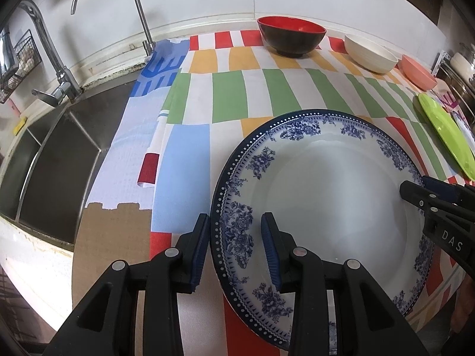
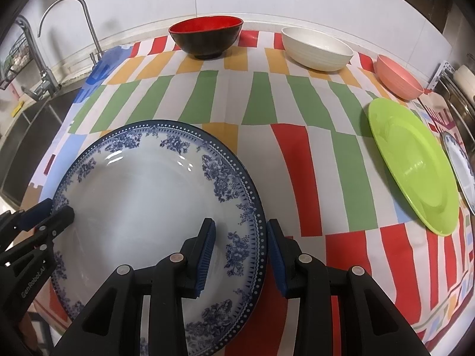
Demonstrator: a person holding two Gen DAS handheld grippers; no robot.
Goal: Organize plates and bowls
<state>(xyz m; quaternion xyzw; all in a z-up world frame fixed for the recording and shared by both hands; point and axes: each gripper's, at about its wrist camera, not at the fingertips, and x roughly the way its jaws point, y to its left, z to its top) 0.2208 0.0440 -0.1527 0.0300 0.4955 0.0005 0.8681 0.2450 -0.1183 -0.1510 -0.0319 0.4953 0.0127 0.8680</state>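
A large white plate with a blue floral rim [image 1: 326,184] [image 2: 142,195] lies over the striped cloth [image 1: 231,98], held from both sides. My left gripper [image 1: 236,249] [image 2: 56,210] is shut on its left rim, one finger outside the edge and one on the inner face. On the opposite rim, my right gripper [image 2: 240,252] [image 1: 415,195] is shut the same way. At the back stand a red-and-black bowl [image 1: 291,38] [image 2: 204,38], a white bowl [image 1: 371,53] [image 2: 317,49] and a pink bowl [image 1: 418,72] [image 2: 397,77]. A green plate [image 2: 412,163] [image 1: 445,133] lies to the right.
A steel sink [image 1: 59,154] with two taps [image 1: 139,14] borders the cloth on the left. Beyond the green plate, another blue-rimmed plate [image 2: 460,172] peeks in at the right edge. A wire basket [image 1: 23,56] hangs on the wall at far left.
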